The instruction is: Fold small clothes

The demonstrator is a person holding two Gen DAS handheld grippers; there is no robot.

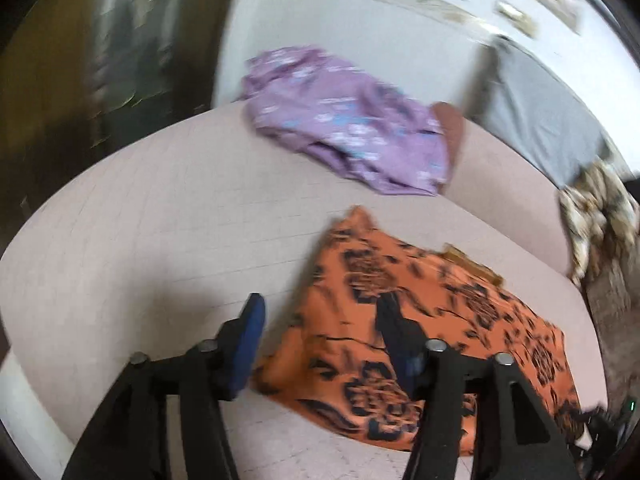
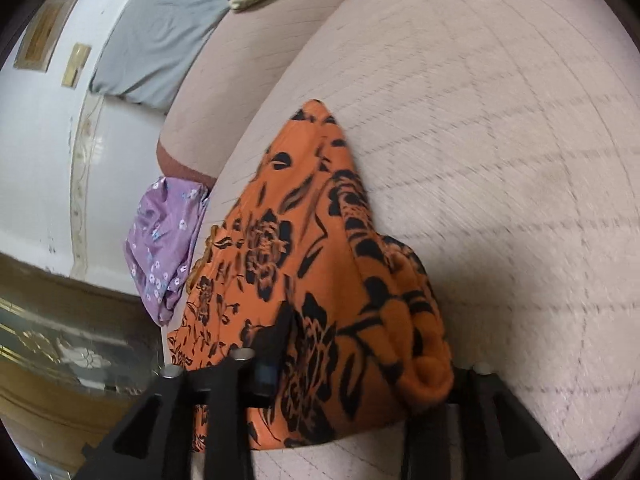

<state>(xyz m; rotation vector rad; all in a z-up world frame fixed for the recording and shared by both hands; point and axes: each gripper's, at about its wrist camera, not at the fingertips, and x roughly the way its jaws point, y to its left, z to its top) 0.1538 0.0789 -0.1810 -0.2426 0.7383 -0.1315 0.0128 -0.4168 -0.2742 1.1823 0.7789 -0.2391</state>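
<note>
An orange garment with black flowers (image 1: 432, 328) lies on the pale pink bed cover (image 1: 160, 220). My left gripper (image 1: 320, 312) is open above its left edge, one blue-padded finger over the bare cover, the other over the cloth. In the right wrist view the same orange garment (image 2: 320, 260) is bunched up and draped over my right gripper (image 2: 348, 344). Only its left finger (image 2: 280, 332) shows, pressed against the cloth; the right finger is hidden under the fabric. A purple flowered garment (image 1: 344, 120) lies crumpled at the far edge; it also shows in the right wrist view (image 2: 164, 240).
A grey pillow (image 1: 540, 120) and a cream patterned cloth (image 1: 592, 216) lie at the right of the bed. A white wall (image 1: 360, 20) is behind. A dark wooden cabinet (image 1: 100, 60) stands to the left. The bed cover's edge (image 2: 208, 200) drops off near the purple garment.
</note>
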